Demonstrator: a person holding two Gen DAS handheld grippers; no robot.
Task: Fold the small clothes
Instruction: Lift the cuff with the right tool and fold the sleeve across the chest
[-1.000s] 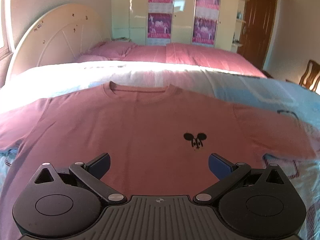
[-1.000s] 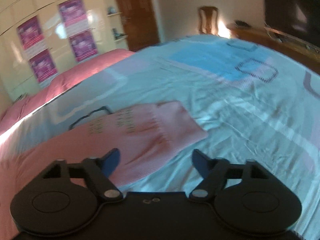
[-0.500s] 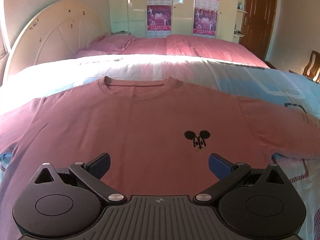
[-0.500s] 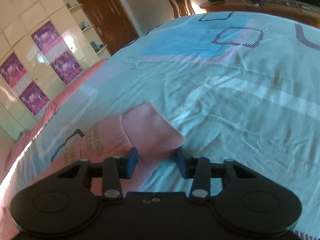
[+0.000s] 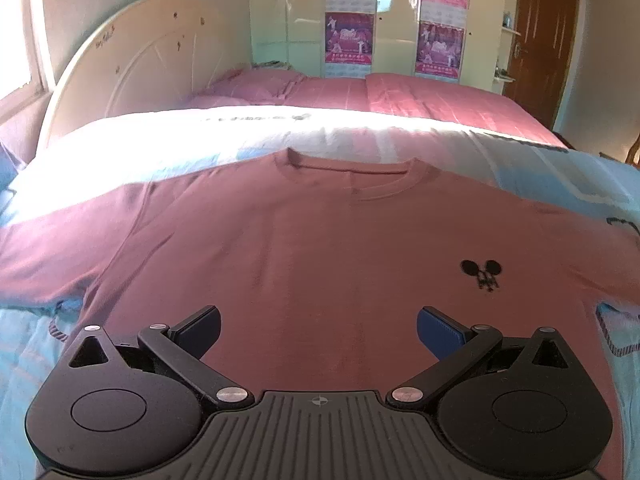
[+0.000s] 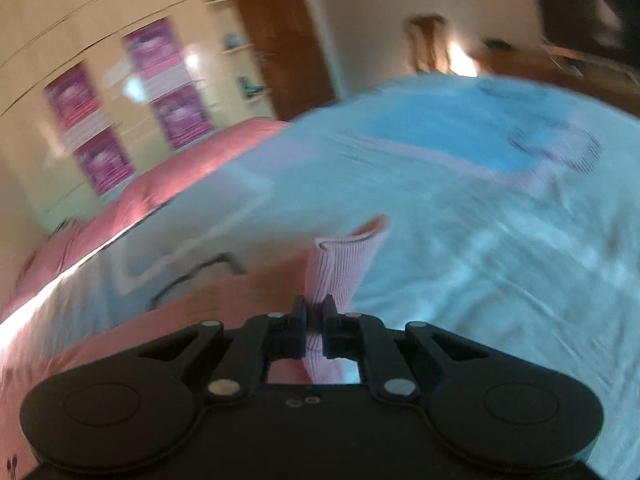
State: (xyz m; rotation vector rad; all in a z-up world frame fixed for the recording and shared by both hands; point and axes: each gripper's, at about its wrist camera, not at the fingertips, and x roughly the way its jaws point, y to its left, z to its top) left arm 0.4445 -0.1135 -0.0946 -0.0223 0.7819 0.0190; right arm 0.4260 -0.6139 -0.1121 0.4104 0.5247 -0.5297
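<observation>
A dusty-pink long-sleeved shirt point(image 5: 320, 248) lies flat, front up, on the light blue bed cover point(image 5: 24, 344), with a small black mouse-head print point(image 5: 482, 276) on its chest. My left gripper point(image 5: 318, 328) hovers over the shirt's lower front, open, with nothing between its blue pads. In the blurred right wrist view, my right gripper point(image 6: 316, 312) is closing its jaws on the ribbed cuff of the shirt's sleeve point(image 6: 344, 260). The pads pinch the fabric, and the cuff stands up off the bed cover point(image 6: 480, 260).
A white round headboard point(image 5: 132, 64) and pink bedding point(image 5: 400, 96) lie beyond the shirt. Cream wardrobes with purple posters point(image 5: 438, 44) and a brown door point(image 5: 540, 40) line the far wall. A wooden chair point(image 6: 428, 48) stands past the bed's far side.
My right gripper went from wide open to closed on the sleeve cuff, which now stands raised. My left gripper slid to the left over the shirt and stayed open.
</observation>
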